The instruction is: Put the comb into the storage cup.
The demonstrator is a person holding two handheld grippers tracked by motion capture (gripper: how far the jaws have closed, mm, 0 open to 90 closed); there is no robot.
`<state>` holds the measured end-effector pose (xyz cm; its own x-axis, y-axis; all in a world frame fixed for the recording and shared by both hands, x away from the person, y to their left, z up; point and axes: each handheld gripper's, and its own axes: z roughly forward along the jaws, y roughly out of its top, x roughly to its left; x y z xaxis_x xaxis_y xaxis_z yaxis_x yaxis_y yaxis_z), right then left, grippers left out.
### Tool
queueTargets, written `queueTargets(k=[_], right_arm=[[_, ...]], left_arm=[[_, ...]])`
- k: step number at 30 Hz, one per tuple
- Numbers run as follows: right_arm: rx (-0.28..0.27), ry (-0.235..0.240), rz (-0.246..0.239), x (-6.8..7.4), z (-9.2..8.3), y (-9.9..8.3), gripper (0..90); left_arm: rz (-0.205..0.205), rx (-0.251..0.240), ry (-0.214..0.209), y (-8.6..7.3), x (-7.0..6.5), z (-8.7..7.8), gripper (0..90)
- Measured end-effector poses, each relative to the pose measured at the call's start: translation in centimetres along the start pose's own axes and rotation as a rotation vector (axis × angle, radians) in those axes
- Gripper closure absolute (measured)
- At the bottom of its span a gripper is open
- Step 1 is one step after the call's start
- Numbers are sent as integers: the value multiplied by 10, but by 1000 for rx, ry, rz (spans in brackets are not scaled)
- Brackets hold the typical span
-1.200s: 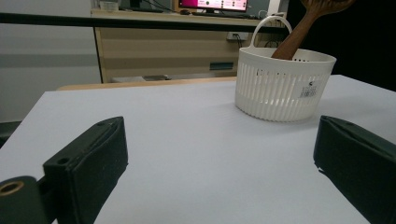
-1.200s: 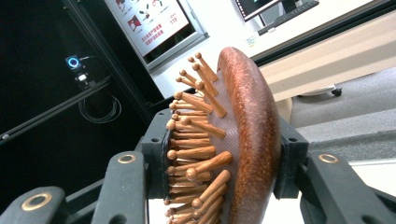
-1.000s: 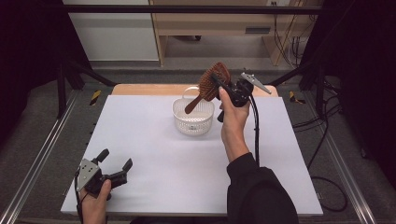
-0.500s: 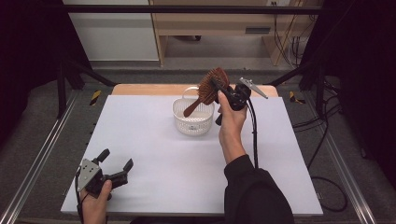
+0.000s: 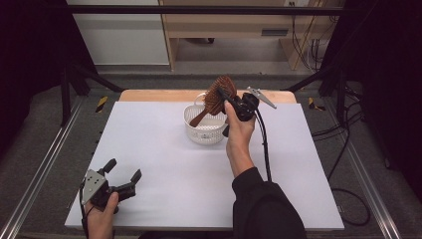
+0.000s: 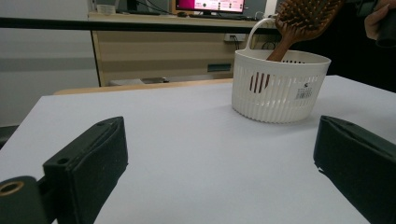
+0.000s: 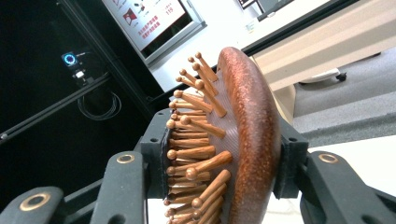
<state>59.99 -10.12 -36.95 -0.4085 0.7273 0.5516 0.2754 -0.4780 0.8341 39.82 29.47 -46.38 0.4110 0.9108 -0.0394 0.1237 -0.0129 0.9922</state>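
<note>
A brown wooden hairbrush (image 5: 215, 97) hangs tilted above a small white slatted basket (image 5: 205, 130) at the table's far middle, its handle end dipping into the basket. My right gripper (image 5: 230, 99) is shut on the brush head. In the right gripper view the jaws press the brush (image 7: 243, 135) from both sides, bristles facing left. My left gripper (image 5: 122, 175) rests open at the near left of the white table (image 5: 149, 149), nothing between its jaws. The left gripper view shows the basket (image 6: 280, 86) ahead with the brush (image 6: 299, 23) leaning into it.
A cable (image 5: 263, 144) trails from the right gripper along the forearm. A wooden strip (image 5: 159, 94) borders the table's far edge. Metal rails run along both sides, and a shelf unit stands behind.
The right hand has lowered the brush a little, so its handle now reaches into the basket. The left gripper has stayed put.
</note>
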Motion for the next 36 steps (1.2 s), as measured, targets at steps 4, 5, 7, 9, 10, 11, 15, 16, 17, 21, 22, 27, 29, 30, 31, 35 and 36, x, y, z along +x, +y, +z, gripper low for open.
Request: queueTargets(k=[4,5,7,9,10,11,15,16,17,21,22,27,29,30,31,35,36], right_arm=[[7,-7,5,-4,0,-5,509],[8,-6,4,-4,0,-6,509],[11,-7,4,-5,0,-8,509],[12,-6,10,-5,0,-9,509],[14,-9,8,-5,0,-11,509],[14,-9,9,-5,0,-11,509],[18,-8,15,-6,1,-15,508],[18,-8,20,-6,2,-16,509],[20,-9,18,-6,2,-16,509],[22,-12,21,-7,2,-18,508],[21,-14,20,-8,2,-19,508],[23,-18,27,-11,2,-22,508],[27,-18,34,-12,2,-24,508],[28,-18,33,-13,2,-24,508],[29,-19,34,-13,2,-25,507],[33,-18,40,-13,3,-26,507],[32,-17,40,-13,3,-26,507]], left_arm=[[3,-1,-1,0,0,0,29],[4,-1,-1,0,0,0,29],[3,0,-2,0,0,0,29],[4,0,-2,0,0,0,29],[4,0,-3,0,-1,0,29],[5,0,-3,0,-1,0,29],[5,-1,-2,0,0,0,29],[4,-1,-2,0,0,0,29],[4,-1,-2,0,0,0,29],[7,0,-3,1,-1,0,29],[7,-1,-4,1,-1,0,29],[8,0,-5,1,-1,0,29],[8,0,-6,1,-1,0,29],[8,0,-6,1,-1,0,28],[9,1,-7,1,-1,0,28],[10,-1,-8,1,-2,1,28],[10,0,-8,1,-2,1,28]])
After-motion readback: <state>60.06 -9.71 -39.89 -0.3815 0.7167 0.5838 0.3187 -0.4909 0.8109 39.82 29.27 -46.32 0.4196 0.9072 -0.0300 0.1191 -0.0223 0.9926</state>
